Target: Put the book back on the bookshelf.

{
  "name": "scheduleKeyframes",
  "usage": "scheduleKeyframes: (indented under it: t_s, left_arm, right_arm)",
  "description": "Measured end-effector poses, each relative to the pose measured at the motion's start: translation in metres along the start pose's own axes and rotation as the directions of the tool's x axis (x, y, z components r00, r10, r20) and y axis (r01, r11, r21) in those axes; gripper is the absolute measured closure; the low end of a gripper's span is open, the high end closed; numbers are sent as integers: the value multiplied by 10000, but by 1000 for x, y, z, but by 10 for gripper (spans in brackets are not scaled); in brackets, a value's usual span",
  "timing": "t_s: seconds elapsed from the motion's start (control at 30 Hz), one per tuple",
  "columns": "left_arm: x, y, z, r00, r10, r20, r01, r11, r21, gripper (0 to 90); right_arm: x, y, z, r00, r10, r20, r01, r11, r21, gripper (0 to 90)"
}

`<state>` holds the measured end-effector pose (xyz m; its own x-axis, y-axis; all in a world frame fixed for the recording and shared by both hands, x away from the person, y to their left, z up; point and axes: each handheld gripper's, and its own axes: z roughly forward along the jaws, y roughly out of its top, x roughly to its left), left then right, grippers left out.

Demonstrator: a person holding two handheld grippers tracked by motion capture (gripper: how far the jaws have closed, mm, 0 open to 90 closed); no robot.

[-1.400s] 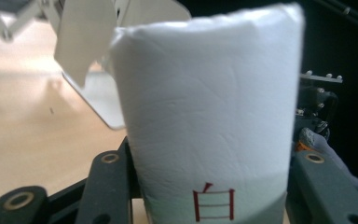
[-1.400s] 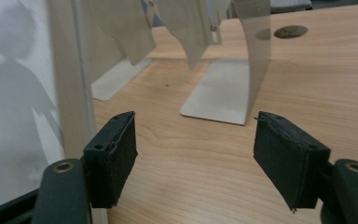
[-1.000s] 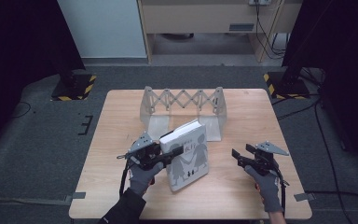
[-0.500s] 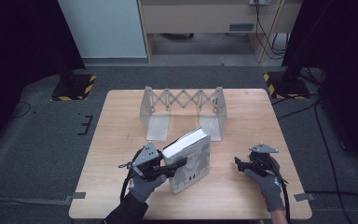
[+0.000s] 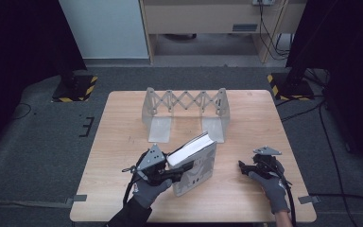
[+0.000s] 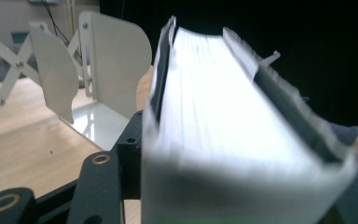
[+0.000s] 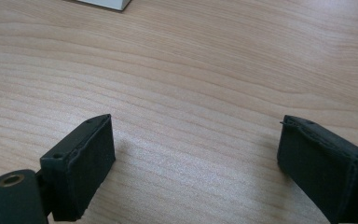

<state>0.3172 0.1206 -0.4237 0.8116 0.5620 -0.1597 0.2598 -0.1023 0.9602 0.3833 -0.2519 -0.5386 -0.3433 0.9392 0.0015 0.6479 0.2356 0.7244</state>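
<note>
A thick book (image 5: pixel 196 161) with a pale grey cover stands tilted on its lower edge at the table's front middle. My left gripper (image 5: pixel 182 171) is shut on it from the left. Its jaws have just been opening a little, with the book still between them. In the left gripper view the book's white page block (image 6: pixel 214 135) sits between the jaws, and one black finger (image 6: pixel 130 149) lies against the cover. My right gripper (image 5: pixel 245 166) rests low at the front right, apart from the book. Its jaws (image 7: pixel 196 163) have just been opening and stand open, with bare wood between them.
A white expandable book rack (image 5: pixel 186 101) with scissor links and two end plates stands at the back middle of the wooden table (image 5: pixel 123 123), just behind the book; its near end plate (image 6: pixel 112 56) is close. Dark floor surrounds the table.
The book has risen from nearly flat to standing steeply on its edge, and the left gripper has shifted with it. The right gripper has sunk toward the table.
</note>
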Motion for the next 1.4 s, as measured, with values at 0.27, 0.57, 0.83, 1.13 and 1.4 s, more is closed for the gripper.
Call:
scheduleKeyframes:
  t_s: [0.27,0.57,0.83,1.13,1.4]
  left_arm:
    - [-1,20,11,9999,100,-73,-101,9999,-119,394]
    - [1,36,23,9999,4,-117,5,9970,772,360]
    - [-1,39,31,9993,286,-238,-245,9871,1583,329]
    - [-7,41,32,9993,304,-200,-259,9802,1964,478]
    - [-5,41,32,9988,339,-366,-267,9828,1828,503]
  right_arm:
    - [-1,0,1,9999,82,61,-83,9999,137,62]
    - [0,0,1,9994,245,247,-251,9994,244,25]
    - [0,0,1,9991,278,312,-285,9993,227,24]
    - [2,0,2,9993,224,294,-230,9995,221,24]
    - [2,0,2,9993,218,298,-225,9995,220,24]
